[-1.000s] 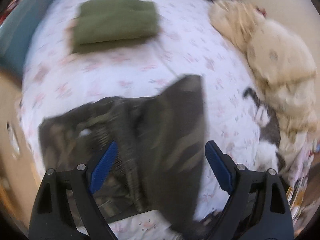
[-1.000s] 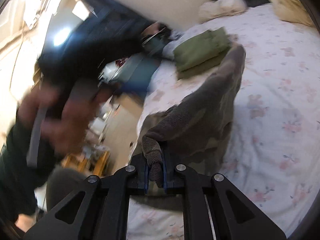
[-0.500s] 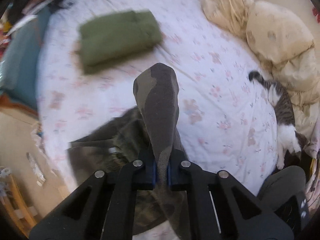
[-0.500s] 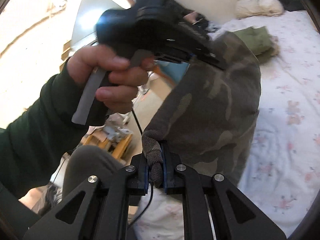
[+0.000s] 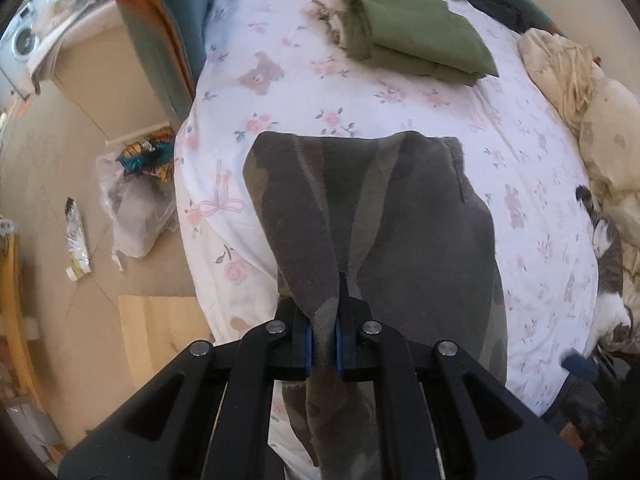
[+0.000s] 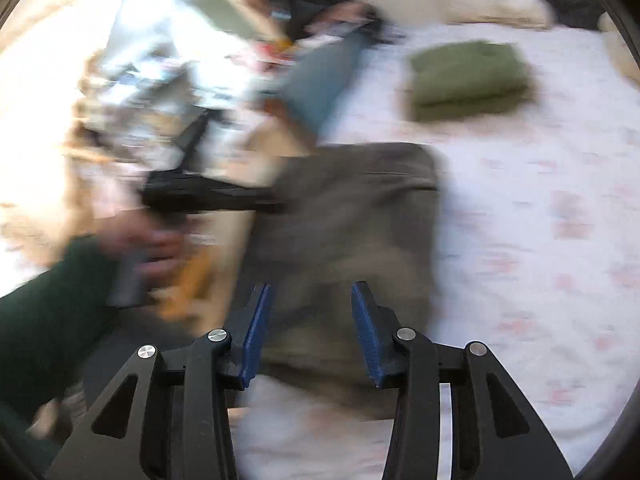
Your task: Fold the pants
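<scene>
Floral bedsheet cut off at frame edges. Camo pants lie near edge (right wrist view blurred). Folded green garment far. Left gripper pinching pants fold; right gripper spread, holding nothing. Cat only in left view.

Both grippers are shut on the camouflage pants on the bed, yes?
Not quite. The left gripper is shut on the pants, but the right wrist view shows the right gripper open, holding nothing; the pants lie on the bed.
</scene>
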### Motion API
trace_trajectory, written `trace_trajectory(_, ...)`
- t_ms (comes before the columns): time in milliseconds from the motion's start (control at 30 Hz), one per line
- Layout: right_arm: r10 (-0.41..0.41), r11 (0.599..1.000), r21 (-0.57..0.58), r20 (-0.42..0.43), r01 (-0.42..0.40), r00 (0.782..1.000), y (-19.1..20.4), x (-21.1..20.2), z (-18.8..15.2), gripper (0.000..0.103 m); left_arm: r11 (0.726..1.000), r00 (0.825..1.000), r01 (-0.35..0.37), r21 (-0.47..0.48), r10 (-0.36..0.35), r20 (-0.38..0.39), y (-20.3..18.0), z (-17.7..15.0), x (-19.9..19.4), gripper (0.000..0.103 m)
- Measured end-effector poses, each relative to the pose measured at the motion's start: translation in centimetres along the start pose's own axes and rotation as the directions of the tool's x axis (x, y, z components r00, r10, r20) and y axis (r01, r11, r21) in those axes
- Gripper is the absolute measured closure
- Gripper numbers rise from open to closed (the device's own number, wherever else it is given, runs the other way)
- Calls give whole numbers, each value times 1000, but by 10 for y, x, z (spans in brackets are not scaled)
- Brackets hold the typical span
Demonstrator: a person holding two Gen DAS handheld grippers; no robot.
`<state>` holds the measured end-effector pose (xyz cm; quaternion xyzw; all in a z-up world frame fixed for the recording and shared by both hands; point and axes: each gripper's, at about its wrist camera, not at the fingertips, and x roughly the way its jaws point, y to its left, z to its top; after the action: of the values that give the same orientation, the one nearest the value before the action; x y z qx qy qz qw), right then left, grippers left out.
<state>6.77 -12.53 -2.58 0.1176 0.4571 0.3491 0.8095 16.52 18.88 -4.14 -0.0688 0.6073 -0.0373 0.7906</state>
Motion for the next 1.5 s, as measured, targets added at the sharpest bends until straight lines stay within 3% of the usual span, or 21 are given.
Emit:
trace_trajectory(67, -74, 996, -47, -36, 73, 997, 7, 21, 2, 63, 1000, 1000, 0, 14, 0, 0, 1, 6, 6, 96)
trace_trajectory(133, -65, 998, -33, -125, 61, 990, 6, 56, -3, 72, 999, 1000, -16, 29, 16, -10, 0, 9, 14, 94)
trace_trajectory(233, -144, 990, -26, -199, 142, 969, 8, 95, -17, 72, 992, 992, -123, 14, 123, -8, -1, 13, 29, 71)
trace_trajectory(333, -190, 982, -37, -186, 186, 964, 13, 105, -24, 70, 940, 942, -335, 61, 333, 36, -9, 17, 23, 71)
trace_trajectory(400, -191, 981, -54, -188, 184, 963, 17, 104, -26, 69, 951, 945, -302, 66, 289, 152, -17, 14, 1, 70)
trace_trajectory(433, -170, 985, -43, -188, 165, 967, 13, 102, -26, 69, 961, 949, -263, 86, 242, 200, -25, 11, -9, 65)
trace_trajectory(467, -132, 991, -17, -190, 131, 973, 11, 99, -25, 69, 974, 964, -181, 135, 148, 222, -37, 6, -14, 56)
trace_trajectory(533, -17, 997, 64, -194, 30, 981, -4, 89, -24, 69, 973, 992, -61, 222, 34, 122, -54, 1, 2, 55)
trace_trajectory(600, 45, 993, 113, -177, -25, 983, -14, 79, -24, 69, 965, 998, -64, 253, 63, 10, -61, -5, 30, 55)
trace_trajectory(667, 65, 984, 175, -126, -43, 990, -27, 62, -28, 63, 965, 994, -110, 238, 114, -2, -58, -6, 44, 51)
trace_trajectory(733, 78, 955, 290, -64, -56, 995, -49, 46, -36, 25, 963, 989, -146, 227, 151, -7, -55, -4, 49, 46)
trace_trajectory(800, 76, 901, 430, -21, -60, 997, -77, 38, -56, 15, 962, 986, -157, 223, 165, -18, -57, -1, 51, 46)
trace_trajectory(867, 93, 845, 533, -59, -47, 994, -97, 46, -76, 15, 953, 982, -182, 241, 190, -12, -61, 2, 53, 46)
trace_trajectory(1000, 267, 731, 667, -80, -147, 960, -107, 81, -113, 15, 947, 977, -204, 249, 214, -12, -67, 3, 56, 46)
trace_trajectory(1100, 354, 746, 622, -65, -239, 933, -84, 92, -112, 14, 944, 975, -210, 254, 221, -18, -66, 6, 58, 46)
trace_trajectory(1167, 326, 788, 569, -63, -235, 943, -77, 91, -104, 14, 935, 971, -226, 274, 239, -16, -67, 5, 59, 46)
trace_trajectory(1200, 301, 799, 560, -59, -219, 952, -76, 92, -104, 14, 936, 971, -221, 274, 236, -25, -65, 6, 61, 46)
trace_trajectory(1267, 275, 755, 624, -25, -200, 961, -87, 93, -107, 25, 947, 973, -207, 245, 225, -47, -59, 10, 64, 46)
trace_trajectory(1333, 276, 734, 648, -12, -203, 961, -84, 95, -105, 41, 945, 970, -222, 239, 240, -46, -57, 12, 66, 46)
trace_trajectory(1433, 266, 790, 570, 13, -226, 964, -61, 79, -88, 58, 921, 951, -296, 252, 310, -16, -58, 12, 71, 46)
trace_trajectory(1500, 311, 776, 563, 50, -284, 949, -59, 71, -75, 65, 929, 950, -302, 213, 313, -19, -55, 16, 69, 46)
